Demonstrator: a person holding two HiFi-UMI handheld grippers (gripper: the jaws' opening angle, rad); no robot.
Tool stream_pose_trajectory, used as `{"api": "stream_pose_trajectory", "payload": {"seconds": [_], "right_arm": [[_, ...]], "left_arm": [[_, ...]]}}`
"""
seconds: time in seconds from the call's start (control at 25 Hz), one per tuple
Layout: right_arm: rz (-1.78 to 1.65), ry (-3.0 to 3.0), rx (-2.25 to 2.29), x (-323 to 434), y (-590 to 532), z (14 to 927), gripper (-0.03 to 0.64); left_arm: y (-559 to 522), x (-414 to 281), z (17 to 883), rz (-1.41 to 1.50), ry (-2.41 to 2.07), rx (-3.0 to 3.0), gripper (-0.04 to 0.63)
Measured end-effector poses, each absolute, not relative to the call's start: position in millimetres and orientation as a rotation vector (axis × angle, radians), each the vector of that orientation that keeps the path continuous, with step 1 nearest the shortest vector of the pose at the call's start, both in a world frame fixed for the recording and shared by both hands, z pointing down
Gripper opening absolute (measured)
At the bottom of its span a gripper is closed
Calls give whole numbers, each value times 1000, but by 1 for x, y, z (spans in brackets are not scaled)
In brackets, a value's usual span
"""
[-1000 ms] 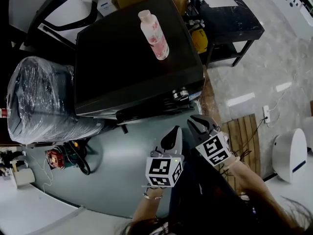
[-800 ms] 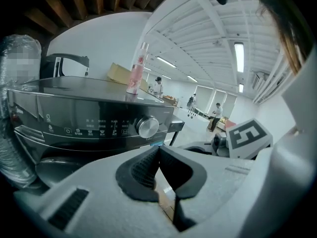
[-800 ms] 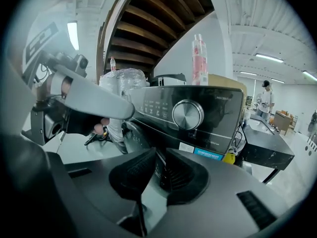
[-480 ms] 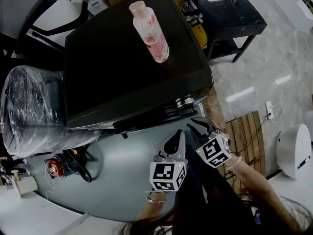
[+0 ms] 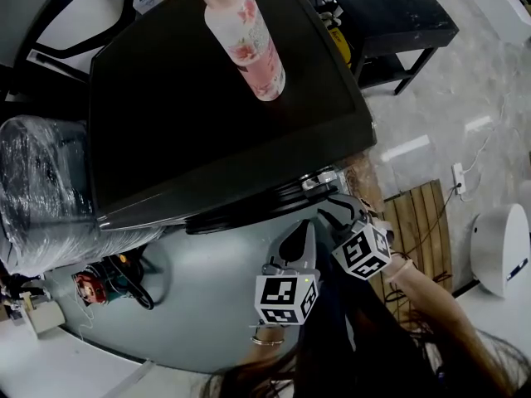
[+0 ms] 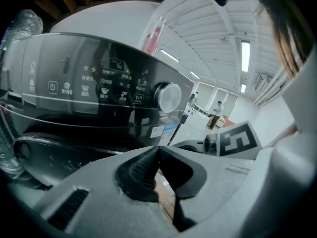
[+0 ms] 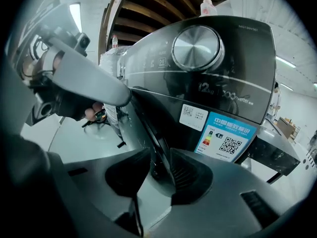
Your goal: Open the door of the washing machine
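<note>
Near the front of the washing machine we recorded the following.

1. Washing machine: black with a glossy top, its front facing us. A round silver dial sat at the right end of its control panel, and a blue energy sticker was stuck below the dial.
2. Door: a dark curved rim on the machine's front, under the panel. It lay flush with the front as far as we could tell.
3. Pink bottle: it stood upright on the machine's top, toward the far side.
4. Left gripper: it was held just left of the other gripper and pointed at the front below the panel. Its jaw tips were pressed together with nothing between them.
5. Right gripper: it was held near the machine's right front corner, under the dial. Its jaws were spread and had just been opening. We saw the door's dark rim in the gap between them, and neither pad pressed on it.
6. Bundle wrapped in clear plastic: it stood just left of the machine.
7. Wooden slat board: it lay on the floor to the right.
8. Red tool: it lay on the grey floor, near left.
</note>
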State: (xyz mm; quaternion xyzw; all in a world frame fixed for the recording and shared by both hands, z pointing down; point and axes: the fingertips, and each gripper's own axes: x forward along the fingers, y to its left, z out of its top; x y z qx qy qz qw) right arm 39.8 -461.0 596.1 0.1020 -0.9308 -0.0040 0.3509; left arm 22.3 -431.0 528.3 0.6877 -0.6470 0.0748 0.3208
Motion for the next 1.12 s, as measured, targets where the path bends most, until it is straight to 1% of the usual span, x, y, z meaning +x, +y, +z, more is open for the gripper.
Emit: {"api": "stream_pose_trajectory", "payload": {"seconds": [0.64, 0.88, 1.12], "right_arm": [[-96, -2325, 110, 30, -470, 643, 153], [-77, -2310, 45, 25, -467, 650, 156], [-138, -2309, 56, 27, -464, 651, 148]], "left_arm": [[-447, 14, 561, 185, -1676, 1781, 14], [-448, 14, 562, 165, -1679, 1763, 14], [-445, 18, 561, 168, -1709, 1751, 14]]}}
